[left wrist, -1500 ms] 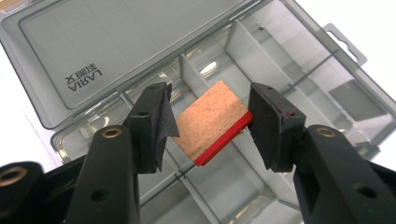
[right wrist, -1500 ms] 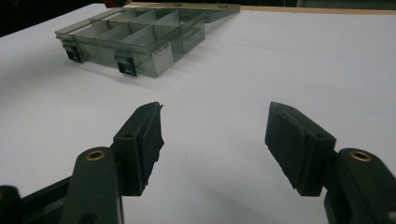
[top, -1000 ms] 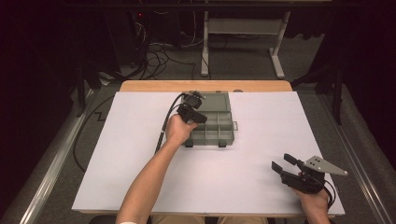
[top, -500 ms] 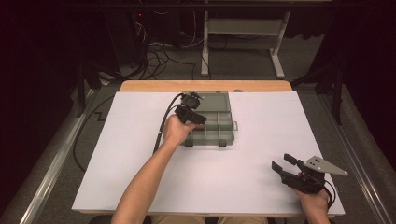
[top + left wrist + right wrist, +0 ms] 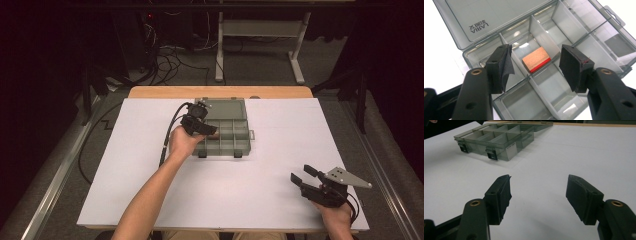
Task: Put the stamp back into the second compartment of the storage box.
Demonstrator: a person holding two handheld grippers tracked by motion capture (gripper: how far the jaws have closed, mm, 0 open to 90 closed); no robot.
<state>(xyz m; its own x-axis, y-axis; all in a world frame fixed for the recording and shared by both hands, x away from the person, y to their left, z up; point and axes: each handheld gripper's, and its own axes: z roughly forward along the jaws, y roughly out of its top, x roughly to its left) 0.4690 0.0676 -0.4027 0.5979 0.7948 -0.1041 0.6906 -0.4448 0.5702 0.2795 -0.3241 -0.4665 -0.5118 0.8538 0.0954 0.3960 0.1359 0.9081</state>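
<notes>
A grey see-through compartment box point(image 5: 236, 146) lies open at the middle back of the white table, its lid point(image 5: 499, 17) folded flat behind it. A small wooden block with a red edge point(image 5: 536, 58) lies in one of the middle compartments. My left gripper point(image 5: 209, 131) hovers just over that compartment. Its jaws have just been opening and now stand wide, and in the left gripper view point(image 5: 537, 67) the block lies free below the gap. My right gripper point(image 5: 303, 174) rests open near the front right of the table, with nothing between its pads point(image 5: 539, 192).
White sheet point(image 5: 260, 195) covers the table, with a wooden strip point(image 5: 220, 92) along the far edge. The box point(image 5: 499, 141) has two dark latches facing the front. A cable point(image 5: 167, 137) trails from the left gripper. Table legs and cables stand on the floor behind.
The left gripper has pulled back slightly from the box. The right gripper has stayed where it was.
</notes>
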